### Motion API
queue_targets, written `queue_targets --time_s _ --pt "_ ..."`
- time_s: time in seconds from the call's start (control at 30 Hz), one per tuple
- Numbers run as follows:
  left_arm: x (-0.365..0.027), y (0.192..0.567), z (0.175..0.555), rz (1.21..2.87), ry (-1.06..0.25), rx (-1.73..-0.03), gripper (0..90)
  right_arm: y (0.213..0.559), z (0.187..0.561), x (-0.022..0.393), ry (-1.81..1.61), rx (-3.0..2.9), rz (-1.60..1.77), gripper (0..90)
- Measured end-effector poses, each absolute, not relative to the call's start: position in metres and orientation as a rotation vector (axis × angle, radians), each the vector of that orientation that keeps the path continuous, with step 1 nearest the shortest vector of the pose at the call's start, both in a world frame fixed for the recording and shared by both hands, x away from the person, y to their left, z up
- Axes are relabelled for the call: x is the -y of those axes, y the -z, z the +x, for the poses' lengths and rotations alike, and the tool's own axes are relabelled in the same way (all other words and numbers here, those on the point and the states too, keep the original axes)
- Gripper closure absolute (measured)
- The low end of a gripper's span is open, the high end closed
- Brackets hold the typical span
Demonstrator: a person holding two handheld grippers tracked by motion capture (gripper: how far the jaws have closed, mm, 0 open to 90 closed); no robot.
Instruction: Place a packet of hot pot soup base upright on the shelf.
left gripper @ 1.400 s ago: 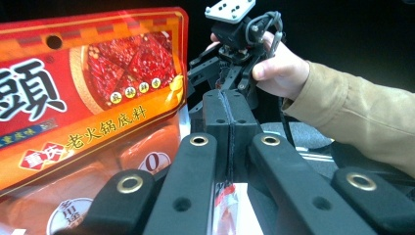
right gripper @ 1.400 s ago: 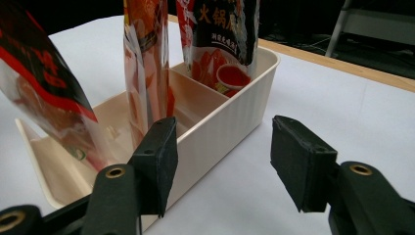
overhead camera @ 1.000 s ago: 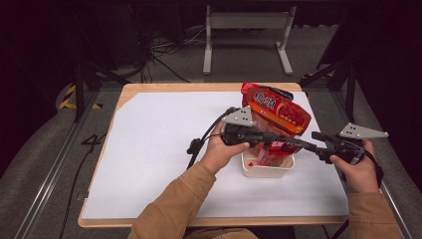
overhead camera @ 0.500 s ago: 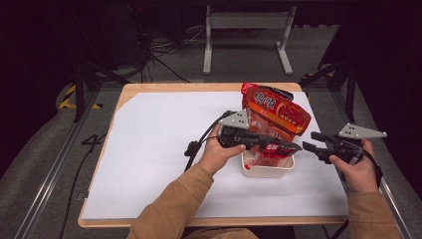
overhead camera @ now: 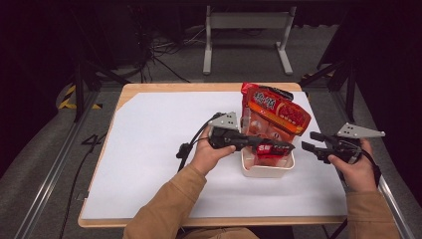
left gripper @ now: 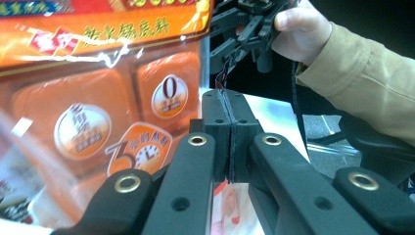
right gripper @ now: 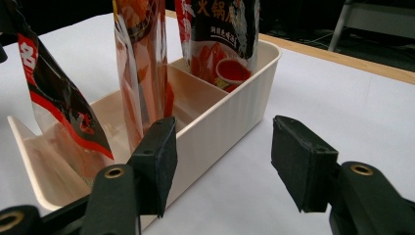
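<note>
A cream divided bin (overhead camera: 268,171) stands right of the table's middle, with tall red and orange sauce packets (overhead camera: 273,112) upright in it. My left gripper (overhead camera: 287,147) reaches over the bin from the left, shut on the top edge of a small red-and-black packet (overhead camera: 271,149). In the left gripper view its jaws (left gripper: 229,132) are pressed together beside an orange packet (left gripper: 98,107). My right gripper (overhead camera: 307,141) hovers open just right of the bin. In the right gripper view (right gripper: 222,166) it faces the bin's wall (right gripper: 235,112), with the red-and-black packet (right gripper: 54,98) at the left.
A white sheet (overhead camera: 159,149) covers the wooden table. Cables trail from the left gripper across the table. A metal frame (overhead camera: 249,35) stands on the floor beyond the far edge, and dark rails run along both sides.
The right gripper has drawn back a little to the right, away from the small packet. The left gripper still holds that packet over the bin's near end.
</note>
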State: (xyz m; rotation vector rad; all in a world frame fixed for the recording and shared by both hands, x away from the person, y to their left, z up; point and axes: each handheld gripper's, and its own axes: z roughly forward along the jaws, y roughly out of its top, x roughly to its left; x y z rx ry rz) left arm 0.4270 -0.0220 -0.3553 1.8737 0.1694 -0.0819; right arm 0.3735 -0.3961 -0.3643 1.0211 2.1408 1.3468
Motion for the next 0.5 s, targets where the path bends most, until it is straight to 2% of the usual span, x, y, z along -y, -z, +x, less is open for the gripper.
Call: queue_targets --time_s 0.07,0.13,0.27,0.4,0.5 --pt "0.018 0.355 0.428 1.861 0.081 -0.179 82.5 0.365 0.374 0.395 -1.347 -2.143 1.022 43.2" --pt "0.015 0.355 0.426 1.85 0.067 -0.201 71.7 0.365 0.375 0.394 -1.351 -2.146 1.018 43.1" --pt "0.006 0.351 0.424 1.832 0.048 -0.224 55.4 0.365 0.378 0.392 -1.351 -2.15 1.015 42.8" --pt "-0.004 0.348 0.421 1.821 0.032 -0.26 44.5 0.365 0.38 0.39 -1.351 -2.157 1.012 42.5" --pt "-0.013 0.345 0.417 1.835 0.014 -0.279 42.5 0.365 0.382 0.388 -1.351 -2.161 1.005 41.7"
